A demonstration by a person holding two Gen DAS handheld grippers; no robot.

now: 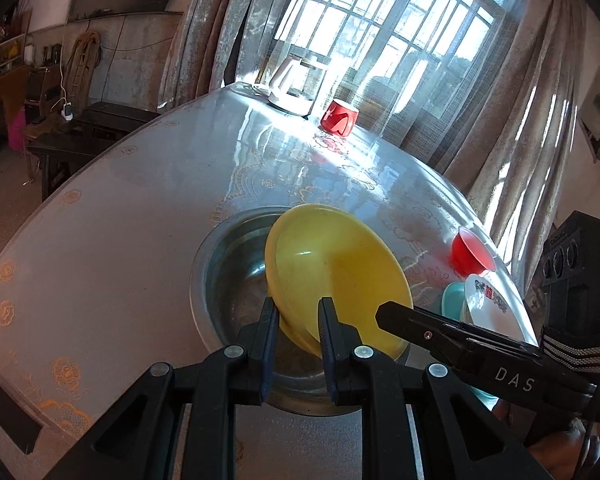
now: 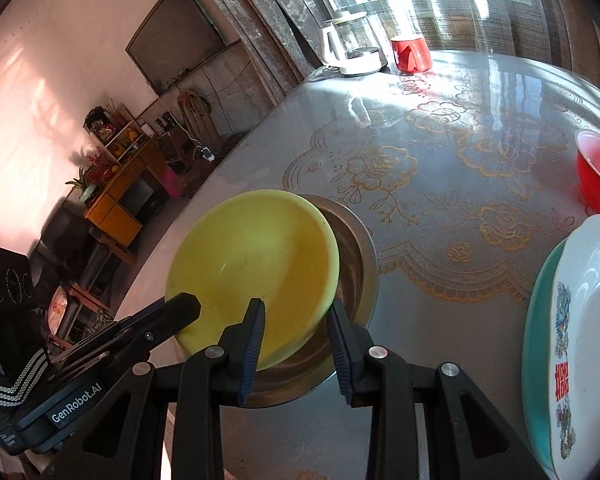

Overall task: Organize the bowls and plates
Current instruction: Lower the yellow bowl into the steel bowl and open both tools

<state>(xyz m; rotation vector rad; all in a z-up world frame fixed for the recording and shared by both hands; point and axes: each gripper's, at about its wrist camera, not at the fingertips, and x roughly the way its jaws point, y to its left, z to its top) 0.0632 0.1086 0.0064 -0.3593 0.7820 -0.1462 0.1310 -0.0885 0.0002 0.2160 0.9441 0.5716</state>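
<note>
**Kid:** What are the two grabbers holding?

**Helper:** Both pinch the same yellow bowl. The left gripper is squeezed tight on the bowl's near edge. The right gripper has the bowl's right edge between its fingers and looks closed on it too.

**Kid:** Where is the bowl?

**Helper:** It is tipped up on its side, over the round metal basin set in the middle of the table.

**Kid:** Where should it go?

**Helper:** I think with the other dishes. On the right there is a white plate lying on a teal plate, and a red bowl a bit farther away.

**Kid:** How do you do it well?

**Helper:** Move both grabbers together, the same way and at the same speed. If one pulls ahead, the bowl can twist and slip out. Keep the squeeze steady. Lift the bowl clear of the basin's rim before going sideways. Make it flat before setting it down.

**Kid:** Anything to watch out for?

**Helper:** The white plate sits close on the right, so don't bump it. The kettle and red cup are far away, so they are safe.
</note>
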